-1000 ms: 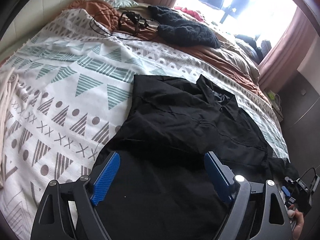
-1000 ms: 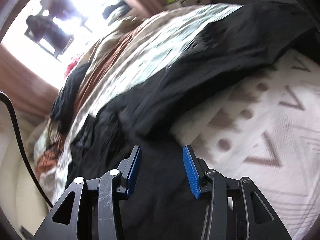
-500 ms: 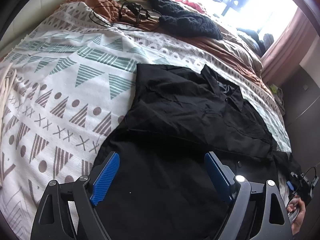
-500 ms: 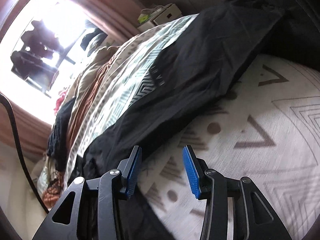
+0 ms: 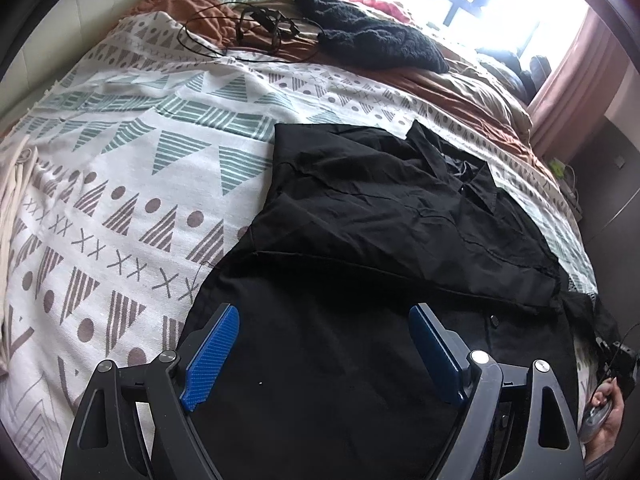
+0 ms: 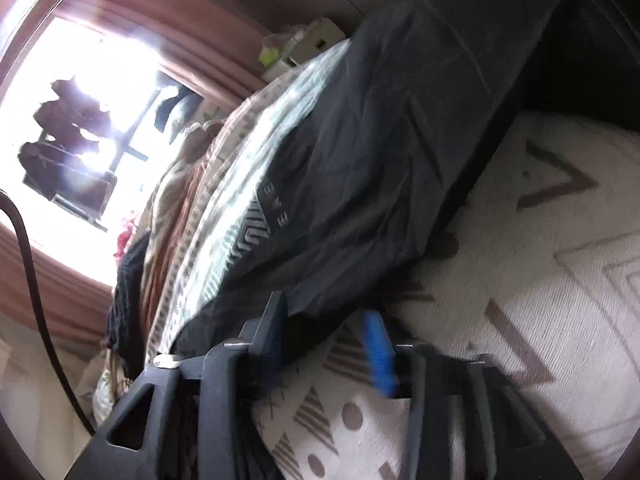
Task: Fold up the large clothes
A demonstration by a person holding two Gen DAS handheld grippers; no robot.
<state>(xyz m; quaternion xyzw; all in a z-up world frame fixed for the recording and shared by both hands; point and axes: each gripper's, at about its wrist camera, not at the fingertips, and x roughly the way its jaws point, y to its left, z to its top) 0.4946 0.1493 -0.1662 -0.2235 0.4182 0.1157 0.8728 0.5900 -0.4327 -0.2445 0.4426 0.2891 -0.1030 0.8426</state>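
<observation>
A large black shirt (image 5: 360,216) lies spread on the patterned bedspread (image 5: 120,200), collar toward the far right. My left gripper (image 5: 324,344) hovers over its near lower part, jaws wide open, nothing between the pads. In the right wrist view the shirt (image 6: 380,152) shows as a dark slab with its near hem reaching my right gripper (image 6: 326,340). That gripper's jaws are closing, blurred and still apart, with the hem's edge between them beside the left finger (image 6: 274,336). The blue pad (image 6: 376,348) is over bare bedspread (image 6: 540,280).
A dark knitted garment (image 5: 376,40) and a tangle of black cable (image 5: 256,28) lie at the bed's far end on a rust-brown blanket (image 5: 460,92). Pale cloth (image 5: 12,184) sits at the left edge. A person's hand (image 5: 604,412) shows at the bed's right side.
My right gripper has travelled along the shirt's edge and rolled, going from over black cloth to the hem beside bare bedspread. The left gripper has stayed open over the shirt.
</observation>
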